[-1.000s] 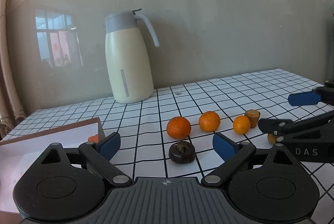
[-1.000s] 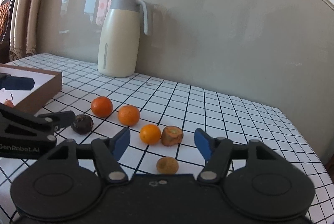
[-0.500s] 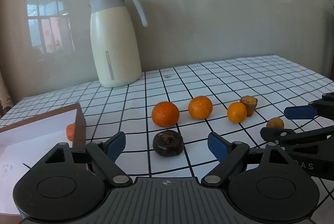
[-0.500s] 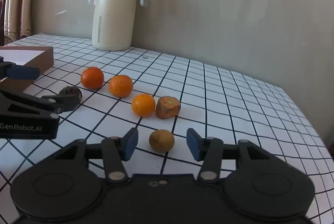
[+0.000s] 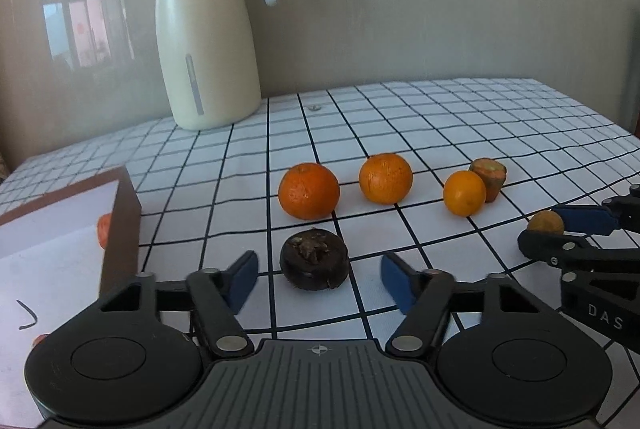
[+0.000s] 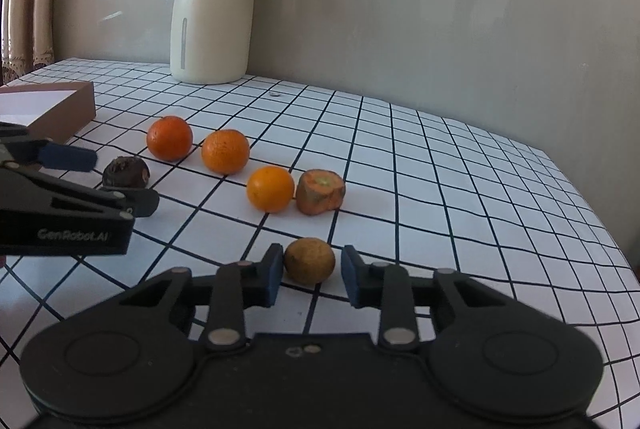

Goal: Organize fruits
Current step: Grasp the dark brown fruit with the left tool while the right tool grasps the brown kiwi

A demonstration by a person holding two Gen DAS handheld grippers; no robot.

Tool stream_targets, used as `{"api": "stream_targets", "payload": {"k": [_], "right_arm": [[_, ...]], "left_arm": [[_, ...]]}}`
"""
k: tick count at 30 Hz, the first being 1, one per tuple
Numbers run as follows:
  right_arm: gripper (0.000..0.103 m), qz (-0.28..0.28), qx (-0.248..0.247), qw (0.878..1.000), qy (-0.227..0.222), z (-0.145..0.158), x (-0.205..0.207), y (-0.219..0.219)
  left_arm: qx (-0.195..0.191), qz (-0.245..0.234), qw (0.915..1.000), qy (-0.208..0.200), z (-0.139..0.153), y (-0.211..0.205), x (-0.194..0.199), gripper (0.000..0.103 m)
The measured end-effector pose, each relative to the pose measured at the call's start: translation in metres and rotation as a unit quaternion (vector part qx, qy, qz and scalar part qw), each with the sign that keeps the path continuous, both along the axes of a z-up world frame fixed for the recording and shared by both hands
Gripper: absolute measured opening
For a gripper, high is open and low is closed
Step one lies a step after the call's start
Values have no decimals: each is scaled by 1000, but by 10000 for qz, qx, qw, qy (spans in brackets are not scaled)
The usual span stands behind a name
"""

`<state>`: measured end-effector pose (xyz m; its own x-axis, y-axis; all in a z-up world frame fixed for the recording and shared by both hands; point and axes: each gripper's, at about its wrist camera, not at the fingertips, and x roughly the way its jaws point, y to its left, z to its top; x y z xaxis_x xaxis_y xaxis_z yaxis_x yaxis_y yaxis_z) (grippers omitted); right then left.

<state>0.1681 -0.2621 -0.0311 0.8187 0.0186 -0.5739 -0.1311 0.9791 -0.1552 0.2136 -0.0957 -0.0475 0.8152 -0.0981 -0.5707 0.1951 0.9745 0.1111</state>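
Small brown fruit (image 6: 309, 260): round, dull, rough-skinned; on the table (image 6: 440, 189), nearest the right gripper (image 6: 309, 275). Jaws drawn in close on either side; left pad appears to touch the skin, right pad shows a thin gap, so the grip is probably not yet complete. From the left wrist view this fruit is half hidden behind the blue pads.

Dark fruit (image 5: 314, 263): squat, near-black, wrinkled, ragged crown on top. Lies between the left gripper (image 5: 316, 279) pads, apart from both; jaws about half open and closing, nothing held.

Three oranges, pitted glossy peel, in a slanting row: first orange (image 5: 309, 190), second orange (image 5: 385, 178), third orange (image 5: 464, 193), the smallest and smoothest.

Carrot stub (image 5: 489, 178): short cut piece, orange skin, pale greenish core; touching or just beside the third orange.

Box (image 5: 120, 225): brown card walls, white inside, cut off at the frame edge; an orange item (image 5: 103, 231) inside is mostly hidden by the wall.

Thermos jug (image 5: 206, 29): cream body, grey lid and handle, upright against the wall (image 5: 440, 9).

Table: white cloth with black grid.
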Motion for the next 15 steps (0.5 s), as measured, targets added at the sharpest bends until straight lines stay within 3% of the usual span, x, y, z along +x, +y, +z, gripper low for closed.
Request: {"api": "stream_targets", "payload": {"k": [2,5,15], "right_arm": [[20,-3,-5,10000,7,0,0,0],[19,-10,-2,10000,6,0,1,1],[19,-41,24,9999,-95,5,-1,2]], "left_arm": [[-26,12,10000,13,0,-1,2,59],[-100,-21,9999,22,0,-3,2,37],[-117,-102,9998,-147,9,0,-8,36]]}}
